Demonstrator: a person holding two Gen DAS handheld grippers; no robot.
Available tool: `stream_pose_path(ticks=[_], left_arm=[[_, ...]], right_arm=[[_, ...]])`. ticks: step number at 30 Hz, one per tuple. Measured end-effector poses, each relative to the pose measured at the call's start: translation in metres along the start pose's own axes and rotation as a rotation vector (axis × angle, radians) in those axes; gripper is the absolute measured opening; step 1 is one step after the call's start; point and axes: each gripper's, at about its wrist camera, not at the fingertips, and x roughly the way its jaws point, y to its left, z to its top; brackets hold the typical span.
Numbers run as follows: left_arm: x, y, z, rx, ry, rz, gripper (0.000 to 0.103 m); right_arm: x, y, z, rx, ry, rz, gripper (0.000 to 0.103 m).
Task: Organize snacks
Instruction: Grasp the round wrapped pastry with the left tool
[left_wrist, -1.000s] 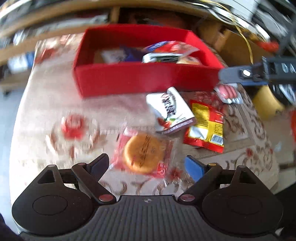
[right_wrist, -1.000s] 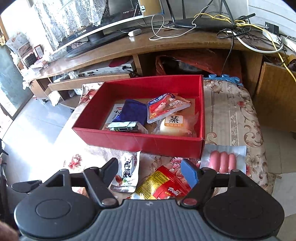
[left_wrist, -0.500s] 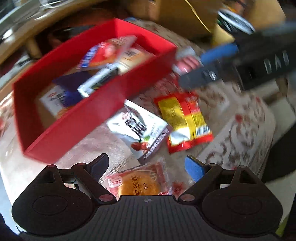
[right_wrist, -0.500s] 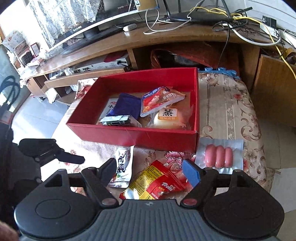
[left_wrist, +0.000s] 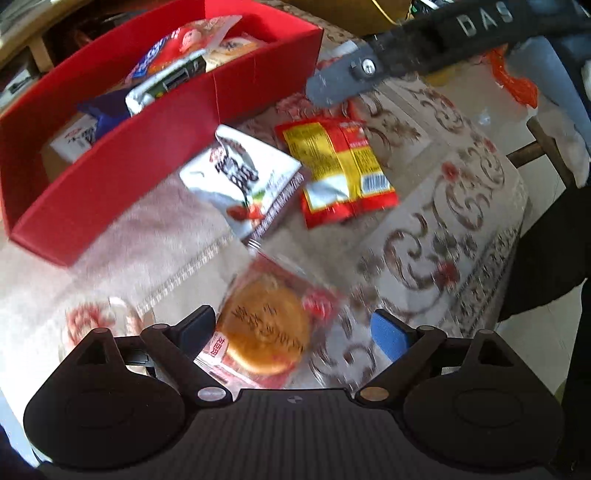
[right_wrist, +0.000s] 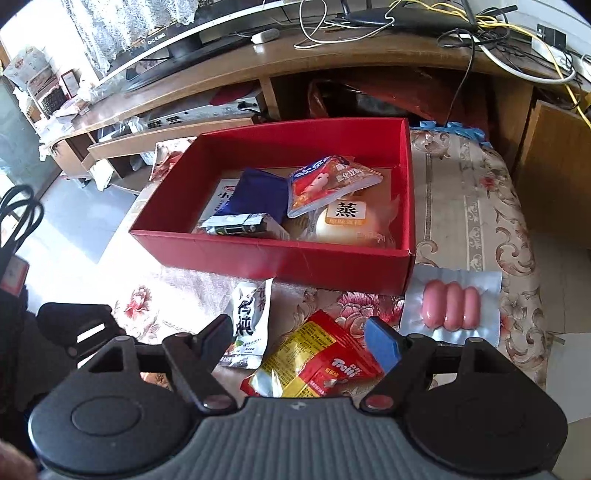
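A red box (right_wrist: 288, 258) (left_wrist: 122, 162) holds several snack packs. On the patterned cloth in front of it lie a white pouch (right_wrist: 249, 321) (left_wrist: 243, 184), a red-and-yellow pack (right_wrist: 314, 362) (left_wrist: 340, 166), a sausage pack (right_wrist: 450, 306) and a wrapped round cake (left_wrist: 266, 328). My left gripper (left_wrist: 295, 332) is open, its jaws either side of the cake, just above it. My right gripper (right_wrist: 299, 339) is open and empty above the red-and-yellow pack. It also shows in the left wrist view (left_wrist: 406, 51) at the top right.
A wooden TV stand (right_wrist: 258, 74) with cables and a screen runs behind the box. The table's edge (left_wrist: 517, 229) drops to the floor on the right. A wooden cabinet (right_wrist: 554, 158) stands at the far right.
My left gripper swung right and then back down over the cake, which now lies between its open jaws. My right gripper drifted slightly and stays open.
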Motion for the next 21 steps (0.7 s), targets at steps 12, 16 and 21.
stream_pose_path(ticks=[12,16,21], left_arm=[[0.022,-0.023,0.001,-0.057,-0.045,0.156,0.089],[0.017,-0.027,-0.004,-0.058,-0.081,0.150,0.068],[0.005,-0.012,-0.019,-0.124,-0.102,0.155,0.064]], right_arm=[[0.012,-0.008,-0.012,0.012,0.057,-0.053,0.079],[0.016,-0.017,-0.015,0.077,0.066,-0.078,0.079],[0.025,-0.012,-0.022,0.122,0.084,-0.126,0.079]])
